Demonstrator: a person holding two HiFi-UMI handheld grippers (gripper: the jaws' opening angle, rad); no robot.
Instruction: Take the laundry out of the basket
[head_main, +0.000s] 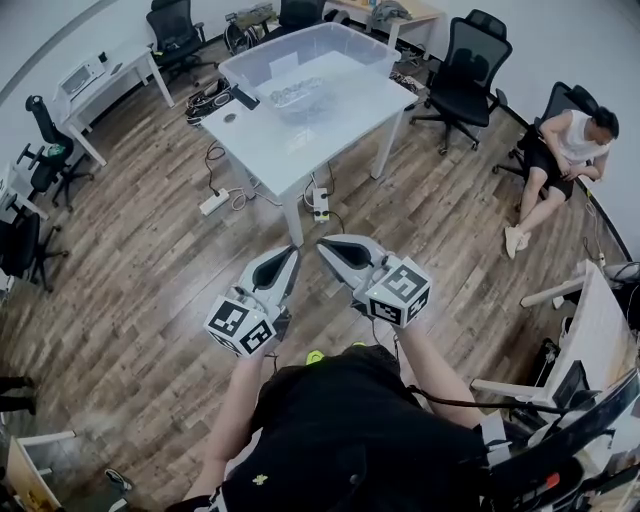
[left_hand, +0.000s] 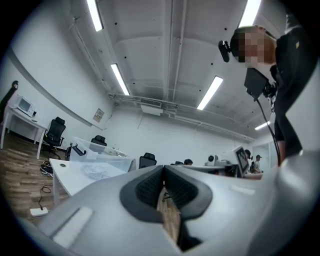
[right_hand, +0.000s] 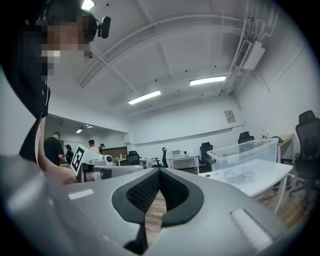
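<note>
You hold both grippers level in front of you, side by side over the wooden floor (head_main: 150, 300), well apart from the white table (head_main: 340, 125). Your left gripper (head_main: 291, 252) has its jaws pressed together with nothing between them, and the left gripper view shows the dark pads (left_hand: 150, 187) meeting at the tip. Your right gripper (head_main: 325, 245) is also closed and empty. The clear plastic basket (head_main: 330, 40) stands at the far side of the table. The laundry (head_main: 298, 95), a pale crumpled bundle, seems to lie on the tabletop just in front of the basket, though its clear wall makes this hard to tell. A person (head_main: 565, 150) sits on a chair at the right.
</note>
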